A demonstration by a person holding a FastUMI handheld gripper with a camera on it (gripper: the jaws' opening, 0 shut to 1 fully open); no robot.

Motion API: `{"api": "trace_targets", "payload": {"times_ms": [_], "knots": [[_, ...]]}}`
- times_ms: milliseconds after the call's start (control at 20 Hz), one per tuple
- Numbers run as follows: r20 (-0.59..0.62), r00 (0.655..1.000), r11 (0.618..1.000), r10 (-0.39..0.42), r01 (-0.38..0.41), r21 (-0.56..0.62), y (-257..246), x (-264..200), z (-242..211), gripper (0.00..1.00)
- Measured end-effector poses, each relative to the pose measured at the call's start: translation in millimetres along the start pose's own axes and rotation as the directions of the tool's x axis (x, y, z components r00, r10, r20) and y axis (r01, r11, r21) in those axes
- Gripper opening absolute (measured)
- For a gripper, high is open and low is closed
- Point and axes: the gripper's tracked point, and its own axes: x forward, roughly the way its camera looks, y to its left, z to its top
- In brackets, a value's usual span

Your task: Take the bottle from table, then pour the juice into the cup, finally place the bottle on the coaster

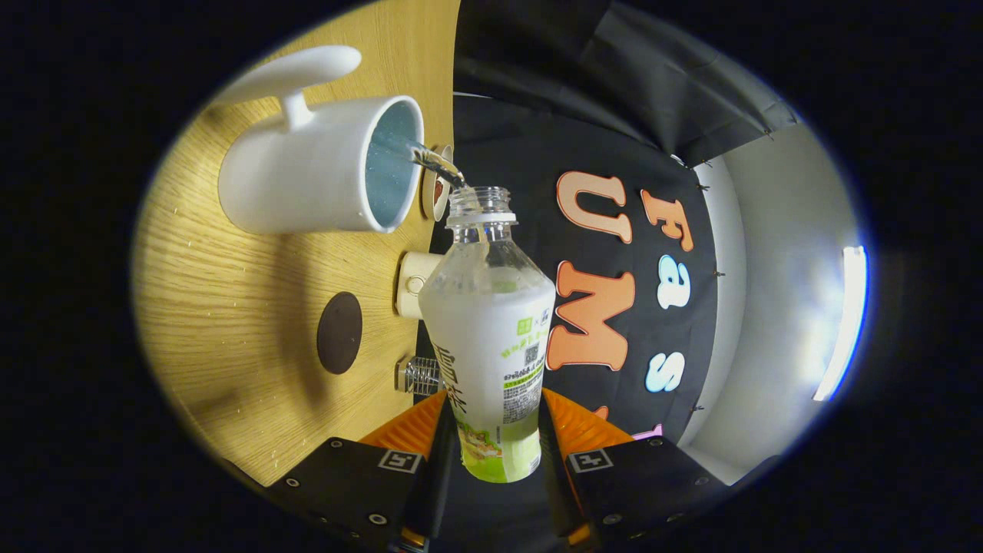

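— What's on the tabletop (230, 307)?
— Pale wood grain, speckled with small droplets. A white cup (307, 173) with a long handle stands on it, and a dark round coaster (339, 332) lies well apart from the cup.
— Anything at the back edge?
— A small cream-coloured fitting (413, 284) and a little wire thing (419, 375); too small to tell.

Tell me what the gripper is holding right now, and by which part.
The gripper is shut on the bottle, its fingers pressing the lower, labelled part of the body near the base. The open neck is tipped toward the white cup.
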Motion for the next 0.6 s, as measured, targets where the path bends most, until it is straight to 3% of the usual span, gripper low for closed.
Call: {"api": "trace_targets", "payload": {"times_ms": [600], "knots": [[0.011,0.998,0.997,-0.061,0.062,-0.049,-1.9,1.6,-0.2,0.55]]}}
